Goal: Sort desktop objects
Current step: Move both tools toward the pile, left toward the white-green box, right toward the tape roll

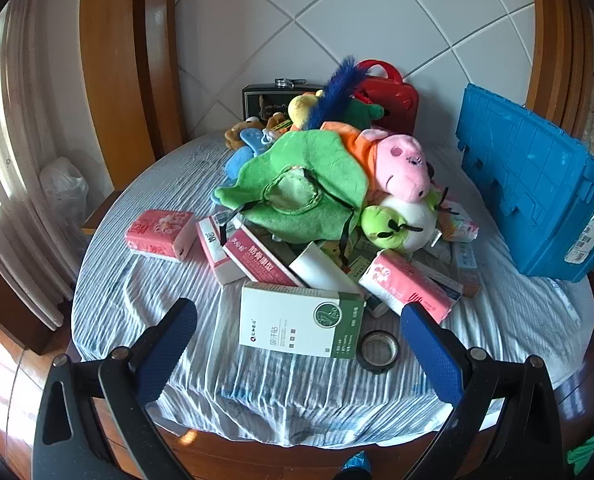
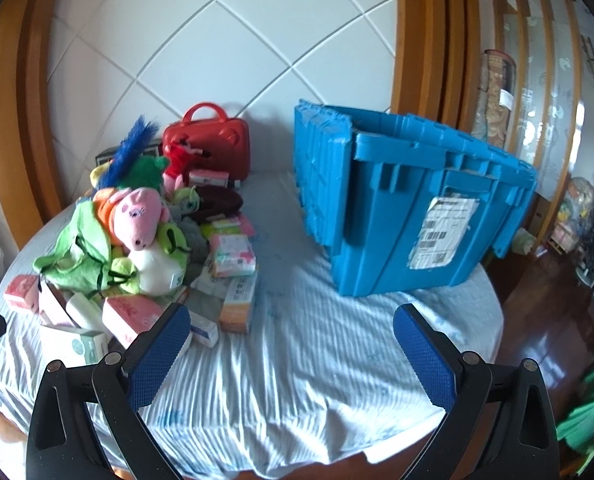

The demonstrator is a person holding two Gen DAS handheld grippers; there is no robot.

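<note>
A heap of plush toys and boxes covers the round table. On top lie a pink pig plush (image 1: pixel 403 170) (image 2: pixel 139 218) and a green cloth toy (image 1: pixel 301 184). Below them sit a white-and-green box (image 1: pixel 301 320), pink tissue packs (image 1: pixel 159 234) (image 1: pixel 407 286) and a roll of black tape (image 1: pixel 378 350). My left gripper (image 1: pixel 299 322) hangs open over the near table edge, its blue pads either side of the white-and-green box but short of it. My right gripper (image 2: pixel 293 328) is open over bare cloth between the heap and a blue crate (image 2: pixel 409 208).
A red case (image 1: pixel 393 96) (image 2: pixel 211 140) and a dark box (image 1: pixel 267 102) stand against the tiled wall behind the heap. The blue crate (image 1: pixel 537 184) fills the table's right side. A striped cloth (image 2: pixel 297 380) covers the table; wooden floor lies beyond its right edge.
</note>
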